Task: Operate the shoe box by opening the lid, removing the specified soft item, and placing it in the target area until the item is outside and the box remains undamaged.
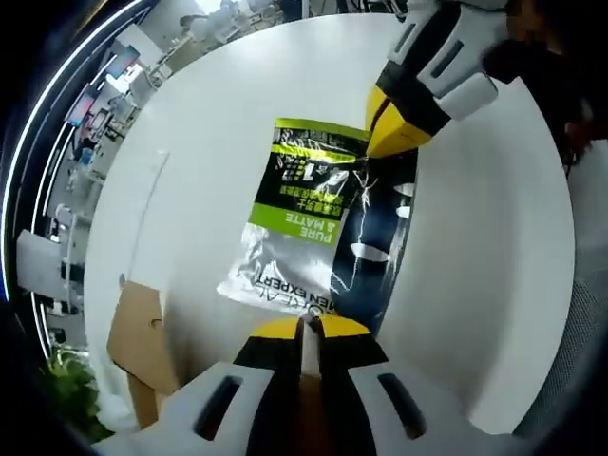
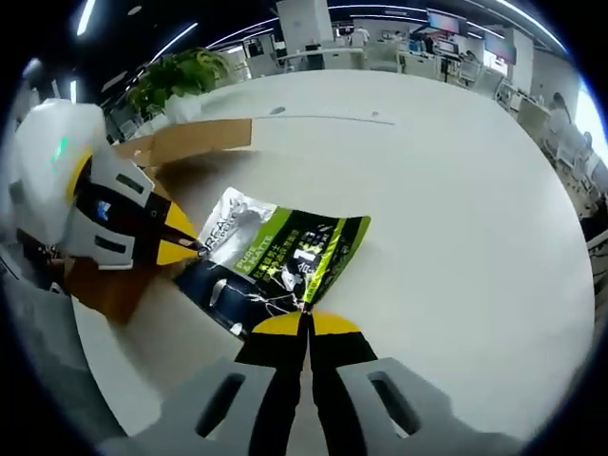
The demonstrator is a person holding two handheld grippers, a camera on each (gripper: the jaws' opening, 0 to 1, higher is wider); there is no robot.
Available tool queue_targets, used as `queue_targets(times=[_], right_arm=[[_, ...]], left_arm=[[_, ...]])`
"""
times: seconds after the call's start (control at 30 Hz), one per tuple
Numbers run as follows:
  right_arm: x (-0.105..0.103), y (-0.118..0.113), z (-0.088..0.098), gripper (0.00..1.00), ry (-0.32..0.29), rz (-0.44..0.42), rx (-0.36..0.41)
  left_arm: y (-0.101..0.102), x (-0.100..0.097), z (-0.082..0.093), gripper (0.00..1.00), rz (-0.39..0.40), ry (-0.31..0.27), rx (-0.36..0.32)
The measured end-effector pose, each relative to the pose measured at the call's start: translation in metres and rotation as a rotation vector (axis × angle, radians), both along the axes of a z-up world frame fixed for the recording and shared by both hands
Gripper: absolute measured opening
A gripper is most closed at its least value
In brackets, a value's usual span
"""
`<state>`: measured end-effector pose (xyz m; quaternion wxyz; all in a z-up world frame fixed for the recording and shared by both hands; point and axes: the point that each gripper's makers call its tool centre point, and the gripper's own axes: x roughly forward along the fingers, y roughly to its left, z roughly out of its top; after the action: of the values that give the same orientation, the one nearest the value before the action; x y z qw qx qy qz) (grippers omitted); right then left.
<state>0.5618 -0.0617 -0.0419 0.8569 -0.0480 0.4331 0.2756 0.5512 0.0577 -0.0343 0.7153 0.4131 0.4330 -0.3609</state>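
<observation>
left gripper view: we see our left gripper [image 1: 309,328] with its yellow-tipped jaws pressed together on the near edge of the soft pouch [image 1: 304,228], a silver, green and dark blue packet printed with "pure & matte". the pouch lies spread over the white table [image 1: 209,123], outside the box. at its far edge the right gripper [image 1: 394,133] enters from the upper right, its yellow tips meeting on the pouch's corner. the brown cardboard shoe box [image 1: 138,332] sits at the lower left, apart from the pouch; we cannot tell how its lid stands.

right gripper view: our right gripper [image 2: 307,325] shows both jaws closed on the pouch's [image 2: 285,252] near edge. the left gripper [image 2: 180,249] comes in from the left and pinches the opposite, silver end. the shoe box [image 2: 195,141] lies behind and beside that gripper, with a cardboard flap lying flat on the table [image 2: 437,190]. a green plant [image 2: 176,74] stands beyond the table edge.
</observation>
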Motion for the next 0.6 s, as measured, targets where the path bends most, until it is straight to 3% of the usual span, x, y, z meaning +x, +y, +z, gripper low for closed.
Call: queue_targets(times=[0.1,0.27,0.4,0.47,0.6], right_arm=[[0.001,0.000,0.000,0.00,-0.015,0.017,-0.008],[-0.001,0.000,-0.004,0.00,-0.006,0.030,-0.025],[0.000,-0.002,-0.005,0.03,-0.021,0.042,-0.049],[0.003,-0.006,-0.006,0.06,-0.061,0.061,-0.090],[0.000,-0.007,-0.006,0.09,-0.063,0.048,-0.093]], left_arm=[[-0.001,0.000,0.006,0.02,0.026,0.005,-0.039],[-0.002,-0.002,0.020,0.09,0.050,-0.010,-0.072],[-0.010,0.001,0.036,0.09,0.079,-0.040,-0.162],[-0.014,0.001,0.045,0.10,0.116,-0.039,-0.226],[-0.015,-0.002,0.056,0.12,0.123,-0.046,-0.255]])
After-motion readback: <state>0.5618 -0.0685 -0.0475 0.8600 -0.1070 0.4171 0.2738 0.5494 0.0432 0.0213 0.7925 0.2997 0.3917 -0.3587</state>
